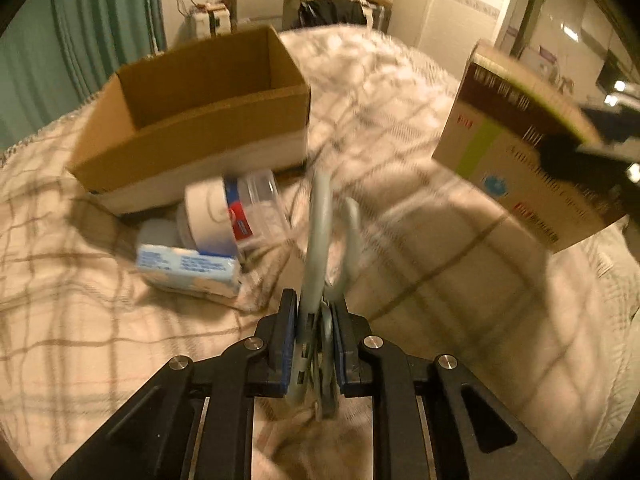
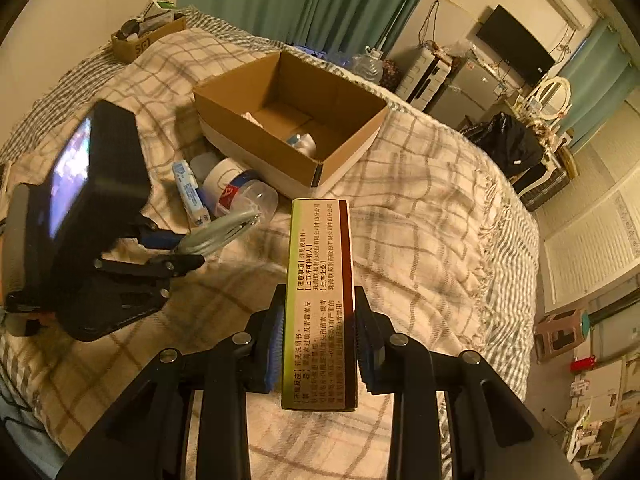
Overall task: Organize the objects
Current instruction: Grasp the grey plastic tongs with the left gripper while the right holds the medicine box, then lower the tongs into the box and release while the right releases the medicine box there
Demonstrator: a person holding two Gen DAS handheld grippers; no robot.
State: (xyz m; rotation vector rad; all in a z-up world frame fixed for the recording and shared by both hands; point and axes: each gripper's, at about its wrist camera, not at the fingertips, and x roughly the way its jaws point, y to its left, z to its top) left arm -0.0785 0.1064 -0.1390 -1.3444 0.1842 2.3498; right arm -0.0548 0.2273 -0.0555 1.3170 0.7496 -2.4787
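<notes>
An open cardboard box (image 1: pixel 208 120) stands on the plaid bedspread; in the right wrist view the box (image 2: pixel 344 148) holds a small white bottle (image 2: pixel 306 142). My left gripper (image 1: pixel 314 344) is shut on grey scissors (image 1: pixel 320 232), held above the bed; it also shows in the right wrist view (image 2: pixel 188 252). My right gripper (image 2: pixel 318 344) is shut on a medicine carton (image 2: pixel 320 300), lifted in the air; the carton also shows in the left wrist view (image 1: pixel 520 148). In front of the box lie a white jar with a clear cap (image 1: pixel 236 210) and a blue-white small package (image 1: pixel 188 268).
The plaid bedspread (image 2: pixel 420 240) covers the bed. A second small cardboard box with items (image 2: pixel 144 36) sits at the far corner. Green curtains (image 2: pixel 304 0), a TV (image 2: pixel 516 50), a dark bag (image 2: pixel 508 144) and furniture line the room beyond.
</notes>
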